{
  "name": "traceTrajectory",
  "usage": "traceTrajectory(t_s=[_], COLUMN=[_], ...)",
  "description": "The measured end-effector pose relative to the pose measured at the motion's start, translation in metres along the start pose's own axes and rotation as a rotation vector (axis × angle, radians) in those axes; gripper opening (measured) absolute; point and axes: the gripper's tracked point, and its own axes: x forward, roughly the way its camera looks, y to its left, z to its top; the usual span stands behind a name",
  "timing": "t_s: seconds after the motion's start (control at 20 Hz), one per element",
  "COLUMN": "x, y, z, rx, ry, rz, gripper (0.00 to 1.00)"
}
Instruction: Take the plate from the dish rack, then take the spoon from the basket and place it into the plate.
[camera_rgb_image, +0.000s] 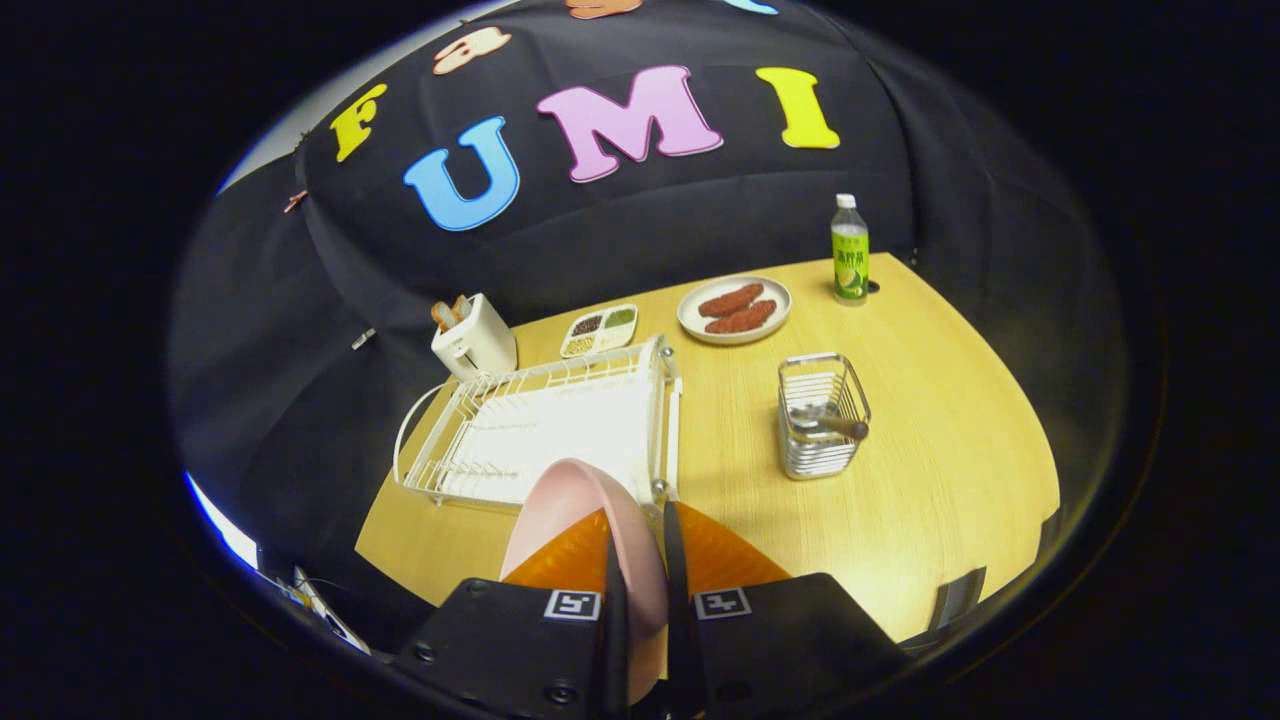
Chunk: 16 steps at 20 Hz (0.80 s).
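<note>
My gripper (640, 545) is shut on the rim of a pink plate (570, 500), which stands on edge between the fingers, lifted above the table. Just beyond it lies the white wire dish rack (540, 425), with no dishes in it. To the right of the rack stands a metal wire basket (822, 415). A spoon (835, 422) with a brown handle leans inside it, the handle sticking out over the right rim.
A white toaster (473, 340) with toast stands behind the rack. Further back on the wooden table (950, 420) are a small divided tray (600, 330), a white plate of sausages (735, 310) and a green-labelled bottle (850, 250).
</note>
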Motion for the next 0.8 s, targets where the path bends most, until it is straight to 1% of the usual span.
traceTrajectory(t_s=[0.1, 0.25, 0.5, 0.65, 0.75, 0.8], x=[0.004, 0.021, 0.053, 0.067, 0.07, 0.073], y=[-0.02, -0.055, -0.1, -0.107, -0.117, -0.122], z=[-0.011, -0.026, -0.053, -0.051, -0.051, -0.057], rx=[0.035, 0.035, 0.035, 0.051, 0.029, 0.007], ry=[0.029, 0.058, 0.149, 0.165, 0.165, 0.174], rz=[0.023, 0.034, 0.06, 0.116, 0.106, 0.098], gripper=[0.19, 0.19, 0.2, 0.2, 0.22, 0.26])
